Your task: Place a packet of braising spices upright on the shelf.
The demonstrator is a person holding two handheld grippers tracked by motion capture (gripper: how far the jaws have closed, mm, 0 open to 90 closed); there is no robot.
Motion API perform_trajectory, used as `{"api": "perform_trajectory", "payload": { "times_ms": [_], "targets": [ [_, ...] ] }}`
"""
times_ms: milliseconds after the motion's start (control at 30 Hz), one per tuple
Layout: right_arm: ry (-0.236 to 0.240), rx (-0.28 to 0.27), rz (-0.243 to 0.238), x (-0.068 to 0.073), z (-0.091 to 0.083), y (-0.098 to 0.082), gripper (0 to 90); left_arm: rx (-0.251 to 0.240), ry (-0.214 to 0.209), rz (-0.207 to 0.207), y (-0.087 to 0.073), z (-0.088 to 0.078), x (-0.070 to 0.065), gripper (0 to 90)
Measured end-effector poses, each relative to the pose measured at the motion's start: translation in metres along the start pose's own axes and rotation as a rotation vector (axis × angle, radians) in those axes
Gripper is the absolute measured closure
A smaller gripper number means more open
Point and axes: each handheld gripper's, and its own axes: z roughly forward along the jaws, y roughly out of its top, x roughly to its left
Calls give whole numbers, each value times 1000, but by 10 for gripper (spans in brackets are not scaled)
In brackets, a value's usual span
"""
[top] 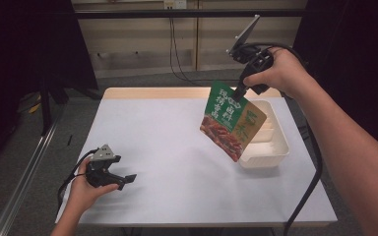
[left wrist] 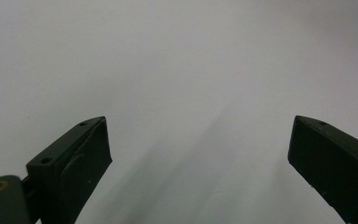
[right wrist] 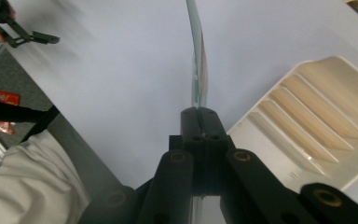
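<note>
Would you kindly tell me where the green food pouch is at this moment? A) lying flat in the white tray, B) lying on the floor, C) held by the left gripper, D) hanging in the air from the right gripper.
D: the right gripper is shut on the top edge of the green food pouch, which hangs above the table beside the white tray.

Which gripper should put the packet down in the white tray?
Right. The right gripper is shut on the top edge of the green packet, which hangs over the white tray. The left gripper is open, low near the table's front-left.
</note>
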Motion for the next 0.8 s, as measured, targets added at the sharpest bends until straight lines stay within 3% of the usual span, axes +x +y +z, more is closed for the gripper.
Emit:
{"api": "perform_trajectory", "payload": {
  "times_ms": [233,800],
  "targets": [
    [-3,-2,-3,-7,-7,-1,900,1,8,17,1,0,0,55],
    [-30,-25,-1,-27,-24,-13,900,2,2,6,0,1,-1,55]
  ]
}}
